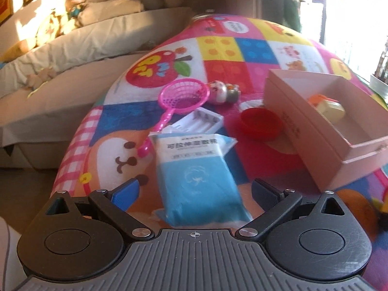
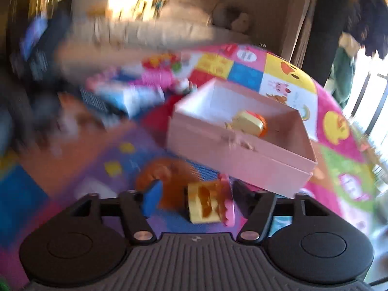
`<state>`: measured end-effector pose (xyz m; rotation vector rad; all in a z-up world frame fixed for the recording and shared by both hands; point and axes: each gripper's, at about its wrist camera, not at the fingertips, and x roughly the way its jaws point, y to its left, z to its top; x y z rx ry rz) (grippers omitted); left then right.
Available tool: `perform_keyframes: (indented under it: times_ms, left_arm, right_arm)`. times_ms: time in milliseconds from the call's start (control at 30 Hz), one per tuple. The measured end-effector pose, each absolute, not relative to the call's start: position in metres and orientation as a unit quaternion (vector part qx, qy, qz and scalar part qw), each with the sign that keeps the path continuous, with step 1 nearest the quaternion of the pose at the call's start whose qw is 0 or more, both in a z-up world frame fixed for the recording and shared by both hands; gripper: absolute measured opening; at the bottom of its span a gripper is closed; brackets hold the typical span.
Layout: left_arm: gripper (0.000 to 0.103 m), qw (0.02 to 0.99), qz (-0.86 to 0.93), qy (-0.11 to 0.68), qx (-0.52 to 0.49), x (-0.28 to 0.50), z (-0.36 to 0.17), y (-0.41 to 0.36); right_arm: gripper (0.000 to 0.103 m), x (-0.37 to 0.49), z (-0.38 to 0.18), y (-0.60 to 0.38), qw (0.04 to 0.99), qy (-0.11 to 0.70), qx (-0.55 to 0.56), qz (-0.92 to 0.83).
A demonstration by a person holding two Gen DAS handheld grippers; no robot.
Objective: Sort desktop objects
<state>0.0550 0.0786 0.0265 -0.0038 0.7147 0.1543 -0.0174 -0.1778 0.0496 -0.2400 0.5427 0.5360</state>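
Observation:
A colourful play mat (image 1: 242, 48) carries the objects. My left gripper (image 1: 195, 192) is open, its fingers on either side of a blue and white wipes pack (image 1: 196, 169) that lies flat on the mat. To the right stands an open pink box (image 1: 327, 131) holding a yellow and orange toy (image 1: 329, 108). In the blurred right wrist view my right gripper (image 2: 197, 198) is open just in front of the pink box (image 2: 242, 160). A yellow toy block with a pink piece (image 2: 208, 203) sits between its fingers, close to the right one, with a gap on the left.
Beyond the wipes pack lie a pink net scoop (image 1: 184, 94), a white plastic tray (image 1: 201, 121), a red bowl (image 1: 260, 123) and small figurines (image 1: 224, 92). A sofa with cushions and soft toys (image 1: 97, 36) runs along the left.

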Motion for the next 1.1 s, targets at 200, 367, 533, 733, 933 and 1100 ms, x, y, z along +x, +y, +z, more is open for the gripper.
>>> perform_keyframes:
  times_ms: [200, 367, 533, 733, 933, 1100]
  left_arm:
    - [0.069, 0.929, 0.083, 0.359, -0.012, 0.060, 0.021, 0.082]
    - [0.058, 0.933, 0.073, 0.353, 0.008, 0.044, 0.025, 0.074]
    - [0.058, 0.928, -0.044, 0.369, 0.013, 0.005, 0.035, 0.042]
    - [0.060, 0.917, -0.136, 0.375, 0.023, -0.021, 0.035, 0.001]
    - [0.087, 0.915, -0.197, 0.353, 0.010, -0.025, 0.047, -0.005]
    - [0.095, 0.950, -0.108, 0.291, 0.030, -0.005, 0.058, 0.022]
  right_arm:
    - [0.090, -0.011, 0.053, -0.224, 0.951, 0.237, -0.017, 0.200]
    - [0.096, 0.006, 0.033, -0.247, 0.949, 0.263, 0.028, 0.168]
    - [0.099, 0.014, 0.019, -0.252, 0.945, 0.289, 0.038, 0.147]
    - [0.101, 0.010, 0.017, -0.257, 0.945, 0.290, 0.047, 0.144]
    - [0.103, 0.010, 0.016, -0.256, 0.944, 0.294, 0.044, 0.143]
    - [0.103, 0.010, 0.016, -0.255, 0.943, 0.296, 0.045, 0.142]
